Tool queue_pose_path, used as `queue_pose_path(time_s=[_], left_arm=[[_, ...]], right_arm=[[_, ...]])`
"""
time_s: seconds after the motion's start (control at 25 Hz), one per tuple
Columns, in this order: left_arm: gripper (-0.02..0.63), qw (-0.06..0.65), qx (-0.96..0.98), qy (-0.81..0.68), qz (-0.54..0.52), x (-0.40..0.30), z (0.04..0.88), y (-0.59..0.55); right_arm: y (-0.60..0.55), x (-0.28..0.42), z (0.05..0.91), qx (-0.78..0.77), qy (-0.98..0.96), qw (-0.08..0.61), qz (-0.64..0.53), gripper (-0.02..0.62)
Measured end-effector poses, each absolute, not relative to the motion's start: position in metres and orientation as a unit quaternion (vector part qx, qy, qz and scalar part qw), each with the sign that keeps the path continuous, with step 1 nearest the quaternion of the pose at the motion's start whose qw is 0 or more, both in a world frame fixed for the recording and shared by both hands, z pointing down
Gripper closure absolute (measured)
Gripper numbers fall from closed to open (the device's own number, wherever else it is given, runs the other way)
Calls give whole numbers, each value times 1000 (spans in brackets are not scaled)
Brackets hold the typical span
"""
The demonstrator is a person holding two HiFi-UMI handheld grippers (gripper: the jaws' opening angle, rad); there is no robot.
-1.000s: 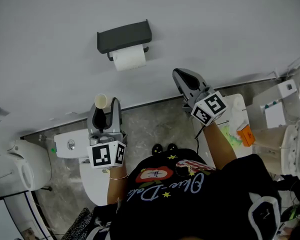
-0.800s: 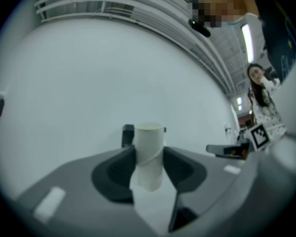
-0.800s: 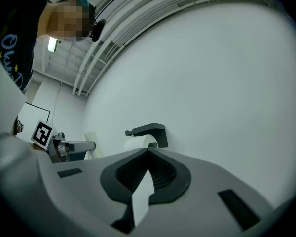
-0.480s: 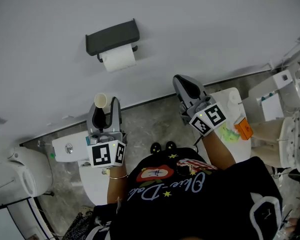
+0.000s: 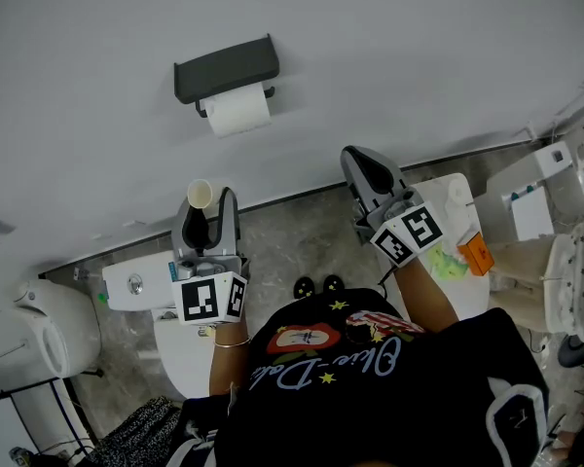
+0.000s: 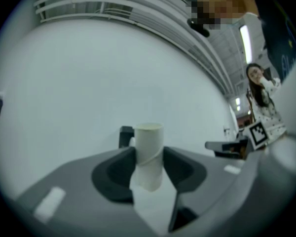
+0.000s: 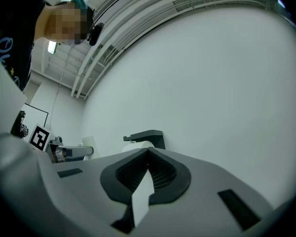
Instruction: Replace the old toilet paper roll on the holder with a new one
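Observation:
On the white wall hangs a black holder [image 5: 226,69] with a white paper roll [image 5: 236,113] under its lid. My left gripper [image 5: 206,207] stands below it, shut on a bare cardboard tube [image 5: 200,195] that is upright between the jaws. The left gripper view shows the tube [image 6: 149,147] clamped at its lower half, with the holder [image 6: 125,135] behind it. My right gripper [image 5: 355,159] is to the right of the holder, shut with nothing in it. In the right gripper view the holder [image 7: 148,136] and its roll [image 7: 140,144] lie just beyond the closed jaws.
A white toilet [image 5: 141,280] stands below my left gripper, and a white bin [image 5: 39,329] at the far left. At the right are a white stool [image 5: 457,212] with an orange item [image 5: 476,256] and a white shelf unit [image 5: 540,202].
My right gripper has shifted a little, still shut. The left gripper has kept still with the tube. The head view has swung slightly.

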State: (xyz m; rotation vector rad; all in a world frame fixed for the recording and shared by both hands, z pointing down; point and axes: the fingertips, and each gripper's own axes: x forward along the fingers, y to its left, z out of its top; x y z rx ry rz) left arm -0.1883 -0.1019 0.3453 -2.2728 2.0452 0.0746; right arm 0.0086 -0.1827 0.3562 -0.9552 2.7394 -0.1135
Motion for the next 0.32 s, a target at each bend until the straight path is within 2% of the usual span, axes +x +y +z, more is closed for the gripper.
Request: queue_pose_path(time_s=[0.32], left_arm=[[433,43,-744,666,25,-189,345,-98]], right_arm=[[-176,8,356,-328,936,122,-41,581]])
